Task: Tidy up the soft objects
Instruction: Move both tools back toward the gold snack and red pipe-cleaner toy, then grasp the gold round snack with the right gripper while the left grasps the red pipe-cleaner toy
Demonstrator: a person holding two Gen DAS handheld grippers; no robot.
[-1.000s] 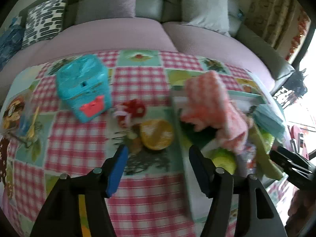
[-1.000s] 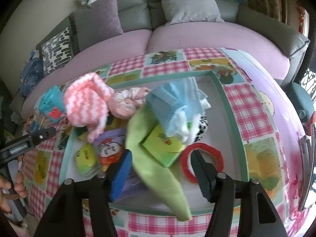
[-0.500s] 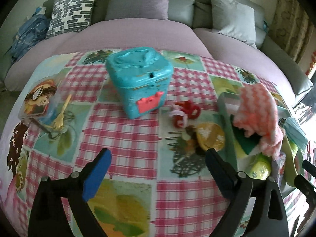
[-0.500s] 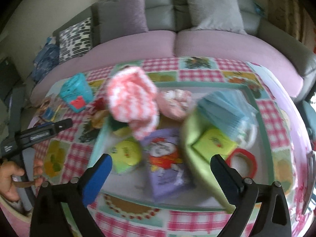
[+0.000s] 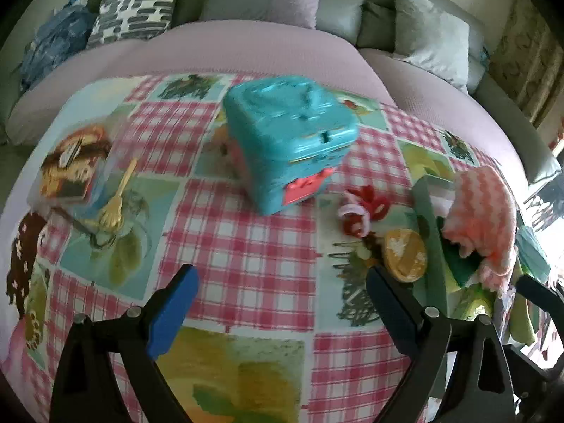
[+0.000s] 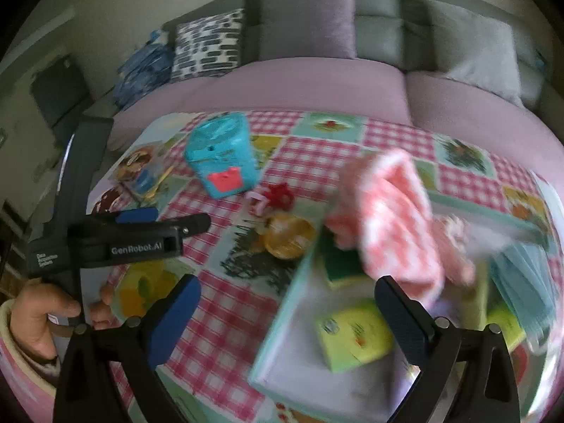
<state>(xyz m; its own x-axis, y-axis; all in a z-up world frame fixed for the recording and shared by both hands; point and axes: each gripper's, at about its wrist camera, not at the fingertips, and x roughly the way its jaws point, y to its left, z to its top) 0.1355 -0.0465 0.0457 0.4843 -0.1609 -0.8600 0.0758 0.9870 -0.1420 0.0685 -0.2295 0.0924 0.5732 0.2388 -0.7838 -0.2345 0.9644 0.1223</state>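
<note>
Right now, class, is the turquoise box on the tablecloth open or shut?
Shut. The turquoise box has its lid sitting flat on top, and the pink clasp lies against its front. Its contents cannot be seen.

bare cloth (image 5: 253, 275) ahead, teal box (image 5: 289, 137) beyond, tray rim (image 5: 431, 246) right

At the left of the right wrist view, the black body of the left tool (image 6: 155, 227) bears pale lettering that reads "GenRobot.AI". Further left on the same body are small lines of print, too small to make out. The yellow-green packets (image 6: 354, 333) carry print that is blurred and unreadable.
</note>
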